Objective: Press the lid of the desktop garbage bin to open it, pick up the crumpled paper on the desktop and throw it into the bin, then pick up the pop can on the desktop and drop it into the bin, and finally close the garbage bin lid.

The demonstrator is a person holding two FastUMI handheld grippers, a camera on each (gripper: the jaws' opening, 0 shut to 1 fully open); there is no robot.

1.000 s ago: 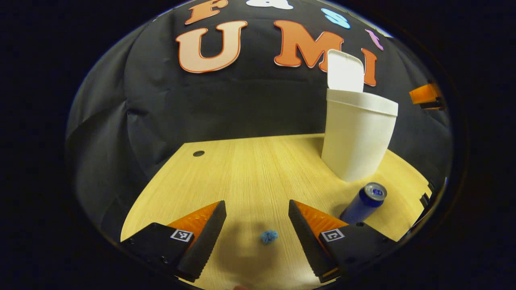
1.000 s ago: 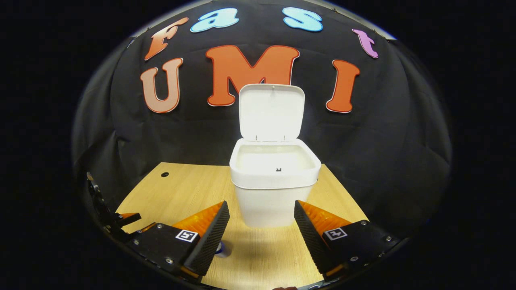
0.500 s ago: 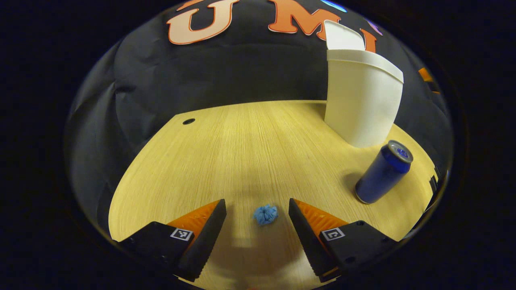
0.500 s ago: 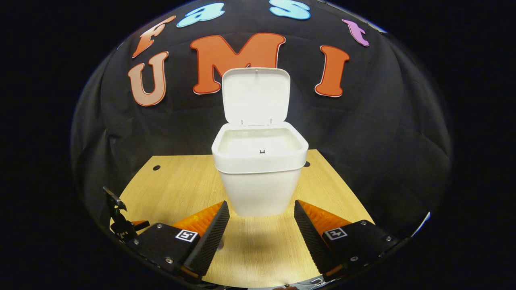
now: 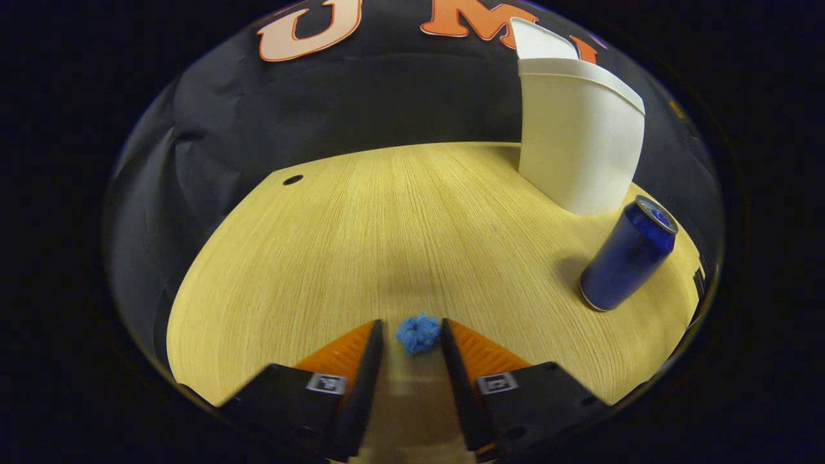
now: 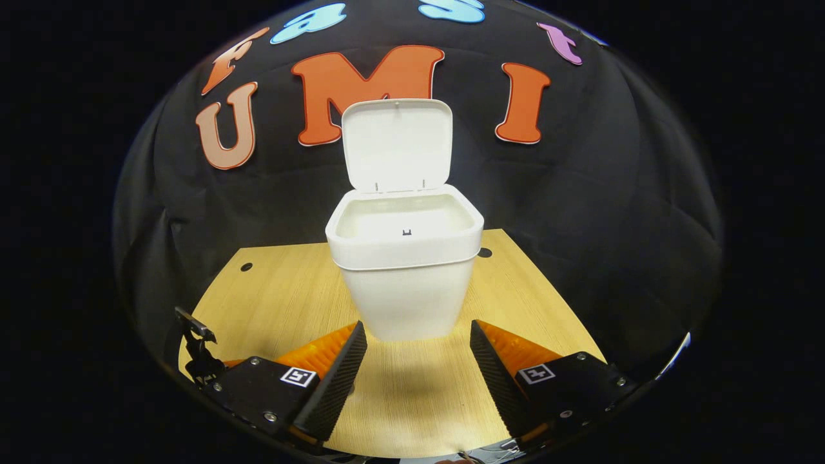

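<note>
i see a light wooden desktop [image 5: 361,232] set against the booth's black cloth wall [image 6: 612,193]. in the right gripper view, the white garbage bin [image 6: 405,283] stands upright toward the back of the desktop, squarely ahead of me. its lid [image 6: 396,145] is hinged up at the rear and stands nearly vertical, so the mouth is open. the part of the inside i can see is plain white, with a small dark catch at the front rim; i cannot see down to the bottom, so i cannot tell what it holds. in the left gripper view the same bin sits at the upper right, and a blue pop can [image 5: 628,254] stands upright on the desktop just beside it, nearer to me, apart from the bin wall.

my right gripper [image 6: 417,361] hangs in front of the bin with its fingers spread wide and nothing between them.

my left gripper [image 5: 410,351] is low over the near part of the desktop, its fingers drawn in narrowly. the small blue crumpled paper [image 5: 417,333] lies on the desktop right at the fingertips, between them; i cannot tell whether both fingers press on it.
</note>
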